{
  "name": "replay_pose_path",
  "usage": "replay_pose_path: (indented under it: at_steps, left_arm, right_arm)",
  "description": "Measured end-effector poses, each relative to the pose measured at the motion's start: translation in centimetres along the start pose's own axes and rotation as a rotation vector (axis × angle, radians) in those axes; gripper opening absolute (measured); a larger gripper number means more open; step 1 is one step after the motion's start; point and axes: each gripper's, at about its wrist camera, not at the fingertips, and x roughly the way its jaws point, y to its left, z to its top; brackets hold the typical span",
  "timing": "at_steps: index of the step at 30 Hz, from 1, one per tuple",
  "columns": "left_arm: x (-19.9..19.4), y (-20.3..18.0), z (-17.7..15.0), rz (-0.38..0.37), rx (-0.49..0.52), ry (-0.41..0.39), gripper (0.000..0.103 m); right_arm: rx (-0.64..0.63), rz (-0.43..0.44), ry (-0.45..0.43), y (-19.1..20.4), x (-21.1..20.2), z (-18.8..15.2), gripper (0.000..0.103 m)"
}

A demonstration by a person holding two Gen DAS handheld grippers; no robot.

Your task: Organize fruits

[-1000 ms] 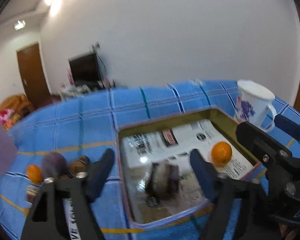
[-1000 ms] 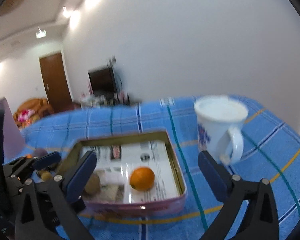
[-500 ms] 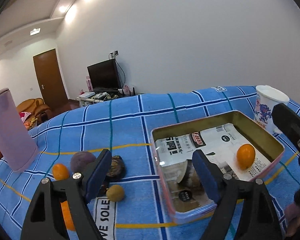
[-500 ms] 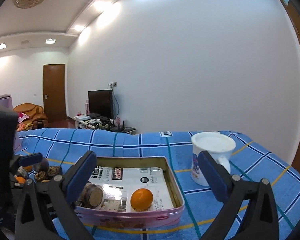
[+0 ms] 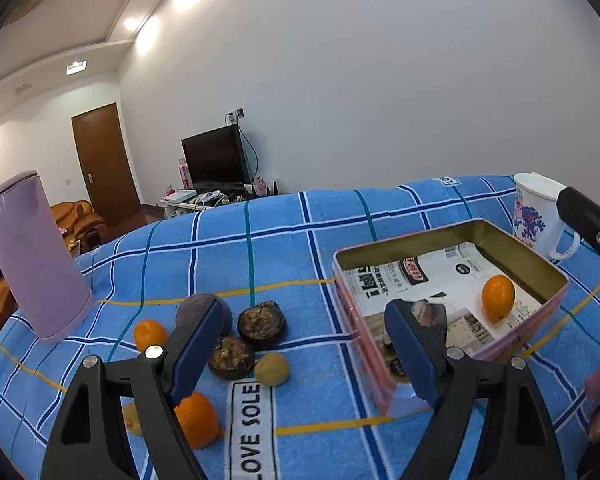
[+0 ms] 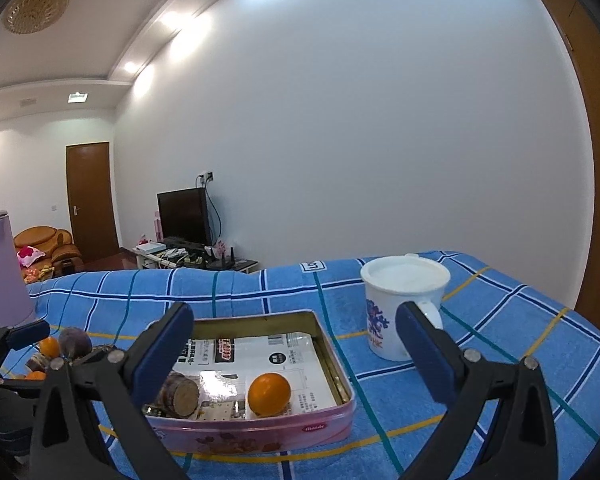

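White walls and a brown door frame the room, with a dark television (image 5: 214, 158) on a low stand at the back. Up front, a blue checked cloth (image 5: 260, 240) covers the tabletop. The left tool (image 5: 300, 350) hangs released above it, blue pads wide apart, nothing between them. Its left pad hides part of a dull purple fruit (image 5: 192, 308), and its right pad cuts across a brown cut-ended piece (image 5: 432, 316) lying inside the tin (image 5: 404, 242).

The tin is rectangular, gold inside, pink outside, lined with printed paper. One orange (image 5: 498, 296) sits on that paper toward the tin's right wall. Out on the cloth, left of the tin, a loose cluster: two dark, rough, round fruits (image 5: 262, 322), a small yellowish one (image 5: 272, 368), a small orange one (image 5: 150, 334) and a bigger orange one (image 5: 196, 418), half behind the left tool's arm. What the yellow scrap beside it is, hard to say.

A lilac tumbler (image 5: 36, 256) stands upright toward the far left edge. A white mug (image 6: 400, 304) with a blue print stands upright just right of the tin, its handle partly hidden by the right tool (image 6: 294, 354), which is also spread wide and grasping nothing. A printed label on the cloth is cut off at the frame's bottom.
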Motion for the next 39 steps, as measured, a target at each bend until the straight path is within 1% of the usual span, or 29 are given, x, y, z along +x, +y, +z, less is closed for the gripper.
replay_pose_path:
  at_steps: [4, 8, 11, 13, 17, 22, 28, 32, 39]
  left_arm:
    - [0.1, 0.8, -0.4, 0.002, 0.021, 0.021, 0.084]
    - [-0.1, 1.8, -0.8, 0.02, 0.085, 0.008, 0.084]
    - [0.0, 3.1, -1.2, 0.043, 0.12, 0.003, 0.084]
    - [0.0, 4.6, -1.3, 0.053, 0.107, 0.004, 0.084]
    - [-0.3, 7.5, -1.5, 0.048, 0.008, -0.005, 0.084]
    - [-0.5, 8.7, -1.7, 0.041, -0.004, -0.006, 0.084]
    - [-0.2, 9.9, -1.8, 0.048, -0.02, 0.01, 0.084]
    - [-0.2, 11.0, -2.0, 0.051, -0.028, 0.019, 0.084]
    - [-0.3, 13.3, -2.4, 0.08, -0.038, 0.019, 0.084]
  right_arm:
    - [0.012, -0.012, -0.002, 0.2, -0.4, 0.0, 0.103]
    - [0.047, -0.001, 0.02, 0.3, -0.9, -0.3, 0.103]
    - [0.058, -0.013, 0.024, 0.6, -1.5, -0.5, 0.103]
    - [0.06, -0.021, 0.021, 0.9, -1.9, -0.6, 0.103]
    - [0.061, -0.032, 0.029, 1.9, -2.3, -0.7, 0.103]
    - [0.073, -0.023, 0.059, 3.6, -2.2, -1.0, 0.103]
    - [0.057, 0.028, 0.085, 7.2, -1.8, -1.3, 0.103]
    - [0.017, 0.073, 0.092, 9.9, -1.6, -1.5, 0.103]
    - [-0.017, 0.149, 0.111, 13.6, -1.4, -2.0, 0.103]
